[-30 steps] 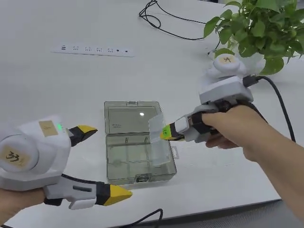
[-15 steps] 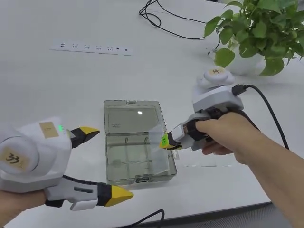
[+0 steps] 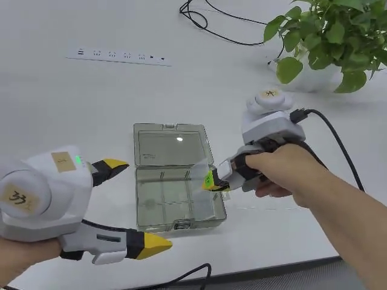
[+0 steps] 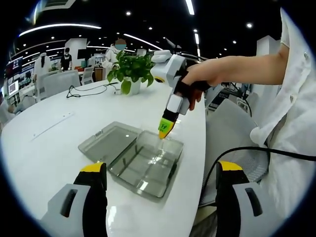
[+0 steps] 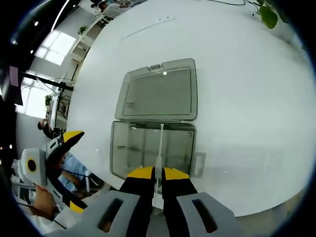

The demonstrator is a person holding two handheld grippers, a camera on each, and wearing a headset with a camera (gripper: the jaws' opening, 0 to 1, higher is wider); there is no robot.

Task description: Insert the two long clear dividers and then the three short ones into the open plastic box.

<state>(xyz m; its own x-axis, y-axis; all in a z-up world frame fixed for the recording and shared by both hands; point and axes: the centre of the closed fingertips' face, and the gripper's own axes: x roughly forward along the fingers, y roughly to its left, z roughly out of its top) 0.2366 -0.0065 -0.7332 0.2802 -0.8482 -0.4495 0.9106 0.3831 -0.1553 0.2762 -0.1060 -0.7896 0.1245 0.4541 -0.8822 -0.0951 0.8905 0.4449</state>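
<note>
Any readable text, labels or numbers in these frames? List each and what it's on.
"33": handwritten on the round tan sticker on the white left gripper.
Square tan sticker on that gripper: too blurred to read.
Round tan top label on the white right gripper: a mark, unreadable.
Green tag at the right gripper's tip: marks, unreadable.
Long white power strip: no legible print.

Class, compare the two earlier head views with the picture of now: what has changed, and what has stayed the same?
The right gripper, shut on a clear divider, has moved down, lowering the divider from above the box into its tray. Nothing was taken up or let go. The left gripper stays open at the box's front left, and the box stays put, lid open.
</note>
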